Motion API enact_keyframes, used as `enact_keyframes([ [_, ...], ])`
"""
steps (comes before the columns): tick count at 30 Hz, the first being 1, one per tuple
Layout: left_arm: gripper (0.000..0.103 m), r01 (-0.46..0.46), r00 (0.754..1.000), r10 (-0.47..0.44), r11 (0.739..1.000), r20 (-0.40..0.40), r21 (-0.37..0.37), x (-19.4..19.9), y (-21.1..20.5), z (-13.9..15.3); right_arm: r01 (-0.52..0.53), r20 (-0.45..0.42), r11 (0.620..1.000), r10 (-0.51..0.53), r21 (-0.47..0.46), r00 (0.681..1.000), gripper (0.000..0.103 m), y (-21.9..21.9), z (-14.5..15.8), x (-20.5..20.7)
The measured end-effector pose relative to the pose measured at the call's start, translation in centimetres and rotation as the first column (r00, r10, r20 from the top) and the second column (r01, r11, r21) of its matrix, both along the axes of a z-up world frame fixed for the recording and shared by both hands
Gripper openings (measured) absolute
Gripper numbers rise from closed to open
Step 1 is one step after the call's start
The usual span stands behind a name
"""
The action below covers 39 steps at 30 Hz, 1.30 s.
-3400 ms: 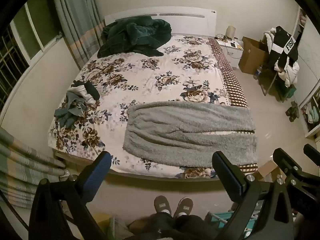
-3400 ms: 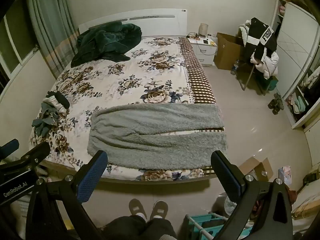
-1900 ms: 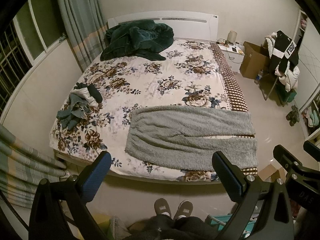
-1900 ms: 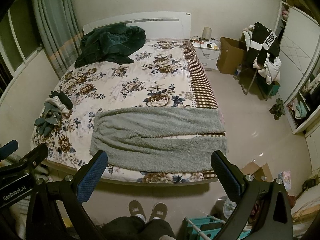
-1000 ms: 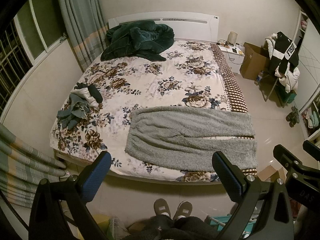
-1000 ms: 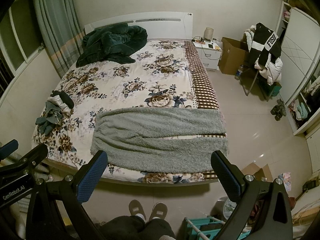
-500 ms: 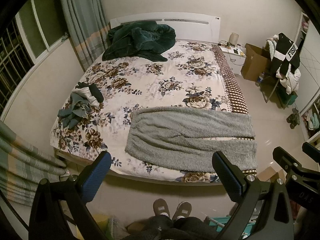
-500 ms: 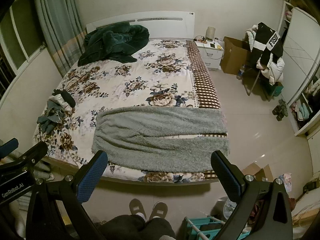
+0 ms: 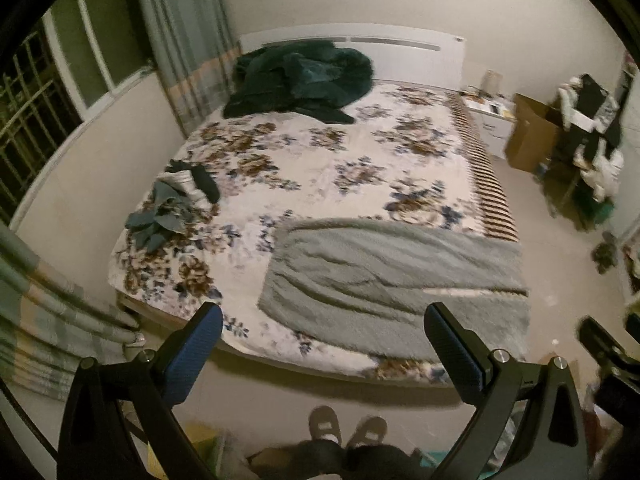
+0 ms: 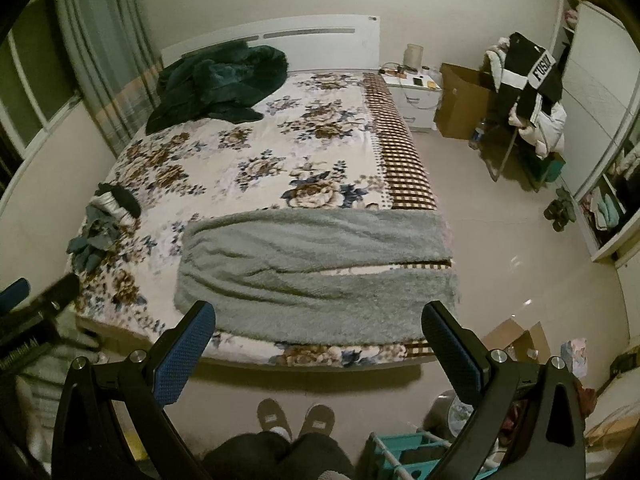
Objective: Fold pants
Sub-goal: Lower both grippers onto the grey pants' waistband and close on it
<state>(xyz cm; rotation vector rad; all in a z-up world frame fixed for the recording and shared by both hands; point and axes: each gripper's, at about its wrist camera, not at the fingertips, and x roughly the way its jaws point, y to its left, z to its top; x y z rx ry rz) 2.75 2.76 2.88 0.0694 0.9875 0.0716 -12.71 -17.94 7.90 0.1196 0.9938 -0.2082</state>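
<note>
We find the grey pants [image 10: 316, 276] spread flat at the near edge of the bed [image 10: 256, 168], unfolded. Left gripper [image 9: 322, 332] and right gripper [image 10: 318, 330] both released, empty, well apart from fabric. Approach step, in our judgement; next req's descending to grasp legs.

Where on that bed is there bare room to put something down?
The widest free patch is the middle of the floral bedspread, bordered by the dark green blanket at the headboard, the small clothes heap on the left edge and the grey fleece pants at the foot, which fill the near right corner.
</note>
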Motion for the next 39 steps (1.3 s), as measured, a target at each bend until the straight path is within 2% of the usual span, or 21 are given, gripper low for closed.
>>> enact_keyframes([
  [4, 0.103, -0.069, 0.997, 0.070, 0.997, -0.018, 0.036, 3.1, 0.2, -1.4, 0.046, -0.025, 0.999, -0.046, 0.007, 0.999, 0.103, -2.8, -3.4, 3.3],
  [7, 0.103, -0.094, 0.995, 0.096, 0.993, -0.033, 0.071, 5.9, -1.0, -4.4, 0.065, -0.048, 0.998, -0.064, 0.023, 0.997, 0.103, -5.6, -6.0, 6.1],
  [8, 0.103, -0.093, 0.994, 0.097, 0.993, -0.045, 0.073, 7.0, -1.9, -6.4, 0.071, -0.059, 0.997, -0.070, 0.023, 0.996, 0.103, -6.3, -7.0, 7.2],
  [11, 0.103, -0.087, 0.992, 0.095, 0.991, -0.080, 0.106, 9.7, -2.7, -8.9, 0.087, -0.090, 0.996, -0.084, 0.033, 0.992, 0.103, -8.0, -9.3, 10.3],
  [16, 0.103, -0.068, 0.984, 0.087, 0.990, -0.155, 0.127, 15.6, -4.0, -13.6, 0.114, -0.155, 0.992, -0.104, 0.057, 0.982, 0.103, -11.0, -14.9, 18.0],
  [21, 0.103, -0.045, 0.967, 0.076, 0.990, -0.242, 0.131, 22.8, -4.9, -18.9, 0.203, -0.234, 0.976, -0.178, 0.085, 0.956, 0.103, -13.5, -21.6, 26.8],
  [26, 0.103, -0.071, 0.928, 0.109, 0.990, -0.356, 0.118, 31.1, -4.6, -25.5, 0.337, -0.344, 0.928, -0.268, 0.157, 0.900, 0.103, -16.6, -29.9, 35.9],
  [28, 0.103, -0.100, 0.899, 0.133, 0.990, -0.418, 0.100, 34.7, -4.0, -29.0, 0.399, -0.385, 0.898, -0.308, 0.183, 0.870, 0.103, -17.9, -33.5, 39.1],
  [32, 0.103, -0.158, 0.839, 0.193, 0.981, -0.509, 0.111, 40.1, -2.5, -35.4, 0.512, -0.462, 0.833, -0.376, 0.212, 0.803, 0.103, -20.2, -40.6, 44.6],
  [35, 0.103, -0.211, 0.790, 0.231, 0.972, -0.568, 0.102, 43.7, -1.8, -40.1, 0.591, -0.523, 0.779, -0.422, 0.208, 0.740, 0.103, -22.0, -45.5, 46.7],
  [39, 0.103, -0.221, 0.736, 0.235, 0.970, -0.635, 0.103, 47.4, -2.3, -45.3, 0.688, -0.601, 0.701, -0.471, 0.190, 0.646, 0.103, -24.4, -52.0, 49.2],
])
